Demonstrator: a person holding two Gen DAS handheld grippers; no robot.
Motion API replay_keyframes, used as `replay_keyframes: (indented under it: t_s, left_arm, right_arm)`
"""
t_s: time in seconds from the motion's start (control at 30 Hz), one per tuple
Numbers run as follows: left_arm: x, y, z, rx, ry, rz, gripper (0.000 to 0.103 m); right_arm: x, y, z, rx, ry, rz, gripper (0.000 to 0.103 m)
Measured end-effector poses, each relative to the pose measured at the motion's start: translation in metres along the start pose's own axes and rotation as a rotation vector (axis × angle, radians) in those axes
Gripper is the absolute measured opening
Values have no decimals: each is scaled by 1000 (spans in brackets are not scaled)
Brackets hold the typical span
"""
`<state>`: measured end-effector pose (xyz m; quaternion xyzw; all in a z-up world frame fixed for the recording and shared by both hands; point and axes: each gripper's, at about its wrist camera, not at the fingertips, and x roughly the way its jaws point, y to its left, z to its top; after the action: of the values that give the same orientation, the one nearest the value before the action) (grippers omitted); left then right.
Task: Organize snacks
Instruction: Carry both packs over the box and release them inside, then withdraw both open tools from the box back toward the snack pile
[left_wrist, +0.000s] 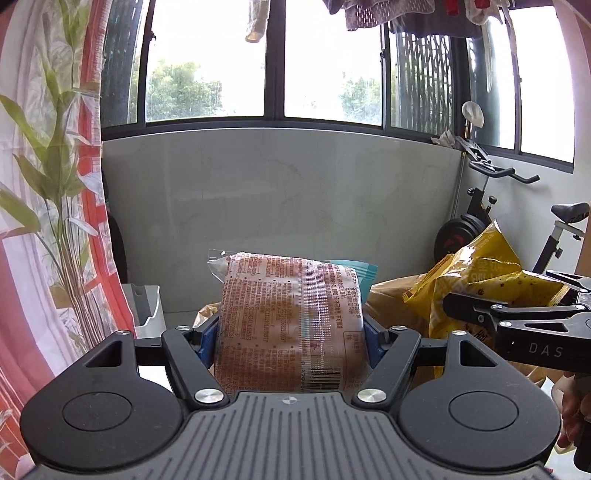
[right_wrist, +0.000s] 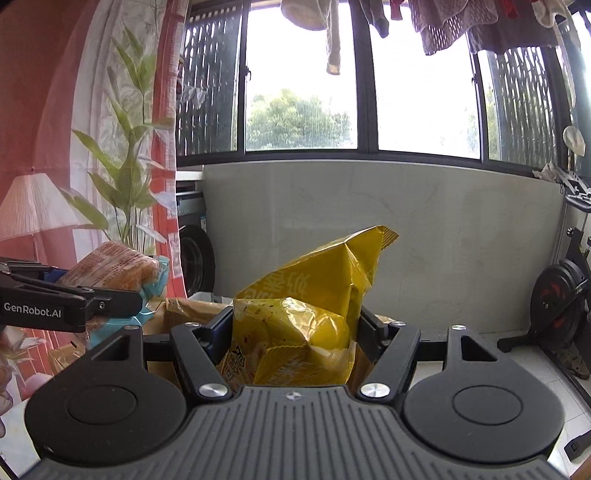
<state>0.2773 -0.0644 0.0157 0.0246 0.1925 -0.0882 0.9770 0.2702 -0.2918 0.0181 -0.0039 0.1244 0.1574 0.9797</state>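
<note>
1. Clamping an orange-printed snack packet (left_wrist: 291, 325), the left gripper (left_wrist: 290, 343) holds it upright in the air, long axis rising away from the jaws.
2. The right gripper (right_wrist: 295, 339) is clenched on a crumpled yellow chip bag (right_wrist: 314, 306), likewise aloft, just right of the packet.
3. Below and between both loads sits an open brown paper bag (right_wrist: 184, 310), nearer the left gripper; it looks like the likely drop spot.
4. A curtain (left_wrist: 44, 184) hangs close on the left, an exercise bike (right_wrist: 561, 295) stands well apart on the right; neither blocks the way.
</note>
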Motion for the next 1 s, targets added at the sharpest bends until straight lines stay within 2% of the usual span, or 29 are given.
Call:
replay_keyframes:
  t_s: [0.27,0.4,0.47,0.53,0.73,0.87,1.0]
  left_arm:
    - [29,5,-12,-12,70,-10,76]
    - [24,12,-14,-48,41,-16,91]
    - [17,12,-13,-48,31,-12,91]
    - [9,12,-12,-42,23,-7,91]
    - [-23,18,-12,-26,-6,14,91]
    - [-54,34,-25,-48,-23,-5,91]
    - [-80,47,-46,-46,-31,20,91]
  right_arm:
    - [18,-8,-18,29,102,5,71]
    - [20,-10,-22,58,150,-4,75]
    - [18,-12,-23,86,163,-1,78]
    - [14,-14,-24,96,163,-2,81]
    - [-8,-15,-21,116,131,16,81]
    - [-33,-15,-23,116,92,47,81]
    - [-59,-13,-30,101,38,77,81]
